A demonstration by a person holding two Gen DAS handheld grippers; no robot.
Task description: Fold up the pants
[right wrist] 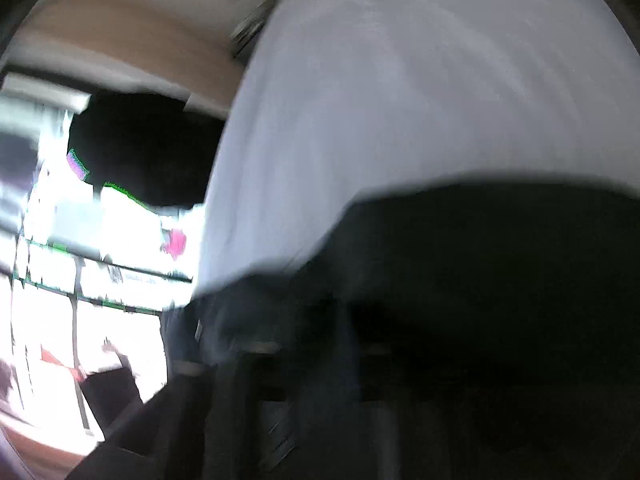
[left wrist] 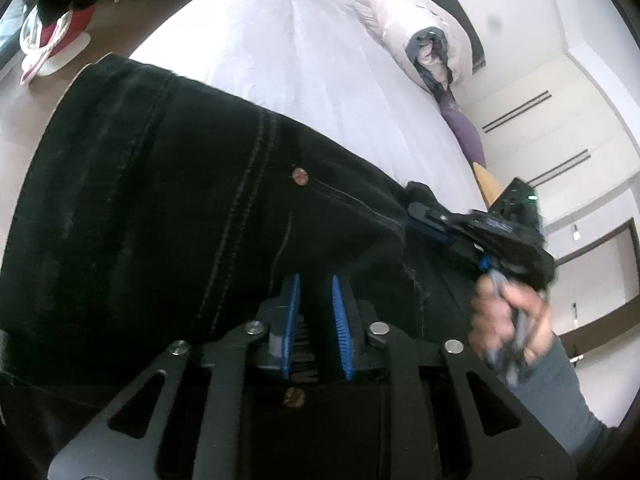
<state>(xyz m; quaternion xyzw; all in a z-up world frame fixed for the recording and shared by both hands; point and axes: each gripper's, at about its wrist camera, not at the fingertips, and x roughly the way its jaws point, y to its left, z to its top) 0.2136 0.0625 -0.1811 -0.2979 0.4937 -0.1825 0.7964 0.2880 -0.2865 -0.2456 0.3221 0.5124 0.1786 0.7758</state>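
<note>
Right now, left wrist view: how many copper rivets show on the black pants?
2. One rivet sits mid-frame by the pocket seam; the other rivet is low, just behind the blue pads. More may be hidden under folds.

A white-sheeted bed (left wrist: 288, 64) fills the room, a pillow (left wrist: 404, 20) at its head, beside pale closet doors (left wrist: 560, 128) and a tan floor (left wrist: 24, 120); bright windows (right wrist: 80, 280) glare.

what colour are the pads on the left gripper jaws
Blue, ribbed pads on black jaws, seen best in the left wrist view, over the black pants.
</note>
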